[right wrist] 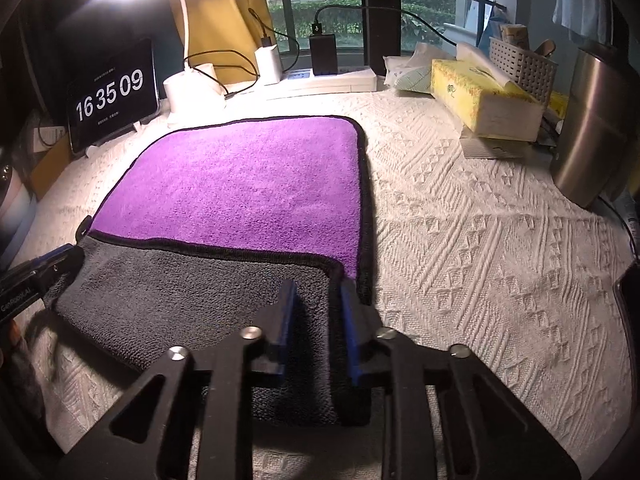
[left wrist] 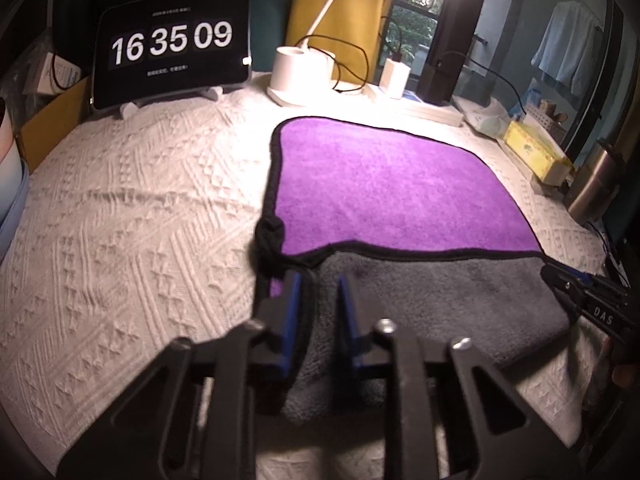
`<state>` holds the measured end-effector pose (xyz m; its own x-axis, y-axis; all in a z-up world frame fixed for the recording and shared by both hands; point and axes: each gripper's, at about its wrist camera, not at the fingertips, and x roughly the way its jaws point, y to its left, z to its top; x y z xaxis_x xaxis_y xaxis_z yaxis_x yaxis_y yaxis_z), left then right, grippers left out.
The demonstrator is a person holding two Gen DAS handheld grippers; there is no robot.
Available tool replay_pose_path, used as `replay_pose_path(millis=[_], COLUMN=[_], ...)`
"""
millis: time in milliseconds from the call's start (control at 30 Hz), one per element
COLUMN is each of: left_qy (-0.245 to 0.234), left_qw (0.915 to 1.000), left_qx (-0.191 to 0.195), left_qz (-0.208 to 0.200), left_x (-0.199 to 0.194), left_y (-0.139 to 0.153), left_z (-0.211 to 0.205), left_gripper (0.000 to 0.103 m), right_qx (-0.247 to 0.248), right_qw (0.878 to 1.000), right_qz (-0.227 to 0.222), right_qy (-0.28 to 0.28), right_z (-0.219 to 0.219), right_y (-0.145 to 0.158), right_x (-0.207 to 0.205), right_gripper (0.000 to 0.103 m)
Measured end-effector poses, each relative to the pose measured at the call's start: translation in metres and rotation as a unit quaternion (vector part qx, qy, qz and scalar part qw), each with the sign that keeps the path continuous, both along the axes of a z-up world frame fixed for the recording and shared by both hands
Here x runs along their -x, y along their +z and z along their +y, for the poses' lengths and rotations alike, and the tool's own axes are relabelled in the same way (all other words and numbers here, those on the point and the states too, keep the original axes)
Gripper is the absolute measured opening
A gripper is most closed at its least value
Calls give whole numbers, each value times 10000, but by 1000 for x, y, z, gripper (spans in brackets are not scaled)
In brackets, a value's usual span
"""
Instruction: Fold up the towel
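A towel, purple on top (left wrist: 384,184) and grey underneath (left wrist: 432,304), lies on the white knitted cloth. Its near part is turned over towards the far side, so a grey band shows in front of the purple. It also shows in the right wrist view (right wrist: 248,184). My left gripper (left wrist: 318,280) is over the towel's near left corner with its blue fingers apart, the folded edge between them. My right gripper (right wrist: 316,288) is over the near right corner, fingers apart around the folded edge. Each gripper's tip shows in the other view, the right one (left wrist: 560,280) and the left one (right wrist: 52,264).
A tablet clock (left wrist: 172,46) stands at the back left. A white lamp base (left wrist: 300,68), chargers and a power strip (right wrist: 328,76) line the back. A yellow tissue box (right wrist: 480,100), a white basket (right wrist: 520,64) and a steel flask (right wrist: 592,128) stand at the right.
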<state>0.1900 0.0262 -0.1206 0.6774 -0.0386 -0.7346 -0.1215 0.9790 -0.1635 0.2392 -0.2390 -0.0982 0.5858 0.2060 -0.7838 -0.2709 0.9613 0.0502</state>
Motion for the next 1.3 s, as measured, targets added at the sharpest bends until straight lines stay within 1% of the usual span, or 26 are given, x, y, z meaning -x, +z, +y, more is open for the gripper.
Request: replay_pose_path(millis=[133, 167, 267, 533, 767, 1067, 1300], left_qy=[-95, -110, -137, -190, -154, -149, -79], left_qw=[9999, 9999, 9998, 9988, 9976, 9960, 9942], left_qx=[-34, -25, -48, -32, -136, -121, -197], left_qz=[-32, -52, -140, -444, -667, -871, -1058], left_x=[4, 5, 9, 22, 28, 27, 20], left_y=[3, 4, 9, 25, 38, 50, 61], left_z=[-4, -4, -5, -7, -6, -1, 4], left_gripper=[12, 12, 12, 12, 12, 12, 12], right_qx=[44, 52, 88, 132, 107, 78, 72], right_qw=[10000, 9999, 9998, 9981, 9959, 9934, 9912], right_qz=[-83, -115, -193, -605, -893, -1143, -1311], right_qy=[-22, -41, -44, -62, -87, -108, -137], right_z=[-2, -3, -3, -3, -1, 2, 1], right_y=[2, 3, 6, 27, 45, 62, 72], right_x=[3, 4, 8, 23, 33, 34, 27], right_gripper=[8, 7, 6, 5, 5, 5, 5])
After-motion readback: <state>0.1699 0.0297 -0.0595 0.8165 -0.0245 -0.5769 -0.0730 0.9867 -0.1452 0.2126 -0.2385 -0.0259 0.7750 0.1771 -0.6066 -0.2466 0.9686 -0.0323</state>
